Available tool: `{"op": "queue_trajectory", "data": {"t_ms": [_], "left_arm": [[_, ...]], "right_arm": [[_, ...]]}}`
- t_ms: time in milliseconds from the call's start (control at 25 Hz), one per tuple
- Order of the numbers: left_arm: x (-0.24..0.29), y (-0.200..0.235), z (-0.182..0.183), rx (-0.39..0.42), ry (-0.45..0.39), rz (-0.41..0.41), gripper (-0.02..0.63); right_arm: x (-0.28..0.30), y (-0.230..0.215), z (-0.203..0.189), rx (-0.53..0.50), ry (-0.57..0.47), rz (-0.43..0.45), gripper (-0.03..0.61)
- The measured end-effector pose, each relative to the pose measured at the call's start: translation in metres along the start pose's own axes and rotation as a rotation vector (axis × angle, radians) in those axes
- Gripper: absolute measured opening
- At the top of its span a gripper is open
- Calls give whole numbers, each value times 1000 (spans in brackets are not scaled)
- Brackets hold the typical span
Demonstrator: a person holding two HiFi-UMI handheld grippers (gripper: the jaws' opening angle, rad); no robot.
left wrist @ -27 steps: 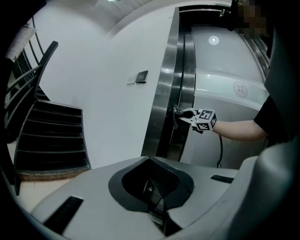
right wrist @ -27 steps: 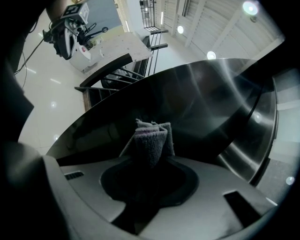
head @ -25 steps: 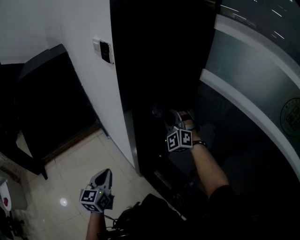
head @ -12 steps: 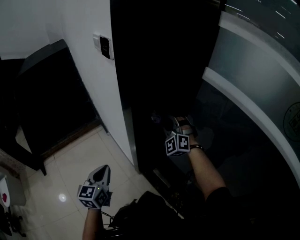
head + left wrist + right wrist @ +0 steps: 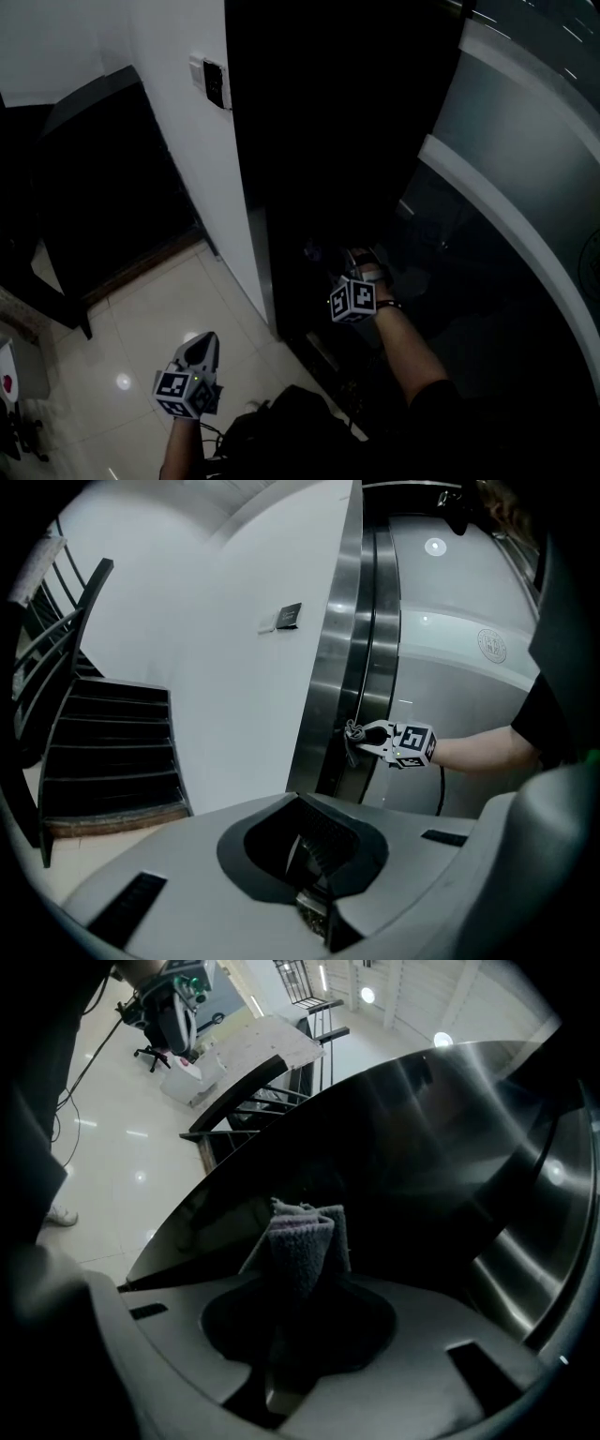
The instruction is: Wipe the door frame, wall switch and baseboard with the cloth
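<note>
folded grey cloth (image 5: 302, 1241) clamped between the closed jaws of the right gripper (image 5: 296, 1307), long axis running along them, free end poking forward toward the dark steel door frame (image 5: 422, 1147); contact with the metal not clear. held low on the frame, well below the wall switch (image 5: 213, 84) on the white wall (image 5: 178, 141). left gripper (image 5: 309, 874) well apart over the pale tile floor (image 5: 141, 319), jaws pressed together with nothing between them, aimed at the frame, staircase (image 5: 103, 752) to its left.
</note>
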State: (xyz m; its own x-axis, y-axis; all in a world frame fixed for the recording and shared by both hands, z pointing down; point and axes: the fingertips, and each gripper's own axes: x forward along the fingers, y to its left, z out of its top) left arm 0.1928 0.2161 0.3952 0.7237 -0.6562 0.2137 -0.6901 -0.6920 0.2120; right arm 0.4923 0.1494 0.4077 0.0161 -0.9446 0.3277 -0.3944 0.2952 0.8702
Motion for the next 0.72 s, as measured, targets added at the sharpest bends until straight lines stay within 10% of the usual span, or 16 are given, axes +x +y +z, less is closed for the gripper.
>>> {"op": "queue_trajectory", "data": {"t_ms": [720], "left_arm": [[1, 6, -20, -27, 73, 44, 0]], "right_arm": [[33, 76, -33, 11, 47, 142, 98]]}}
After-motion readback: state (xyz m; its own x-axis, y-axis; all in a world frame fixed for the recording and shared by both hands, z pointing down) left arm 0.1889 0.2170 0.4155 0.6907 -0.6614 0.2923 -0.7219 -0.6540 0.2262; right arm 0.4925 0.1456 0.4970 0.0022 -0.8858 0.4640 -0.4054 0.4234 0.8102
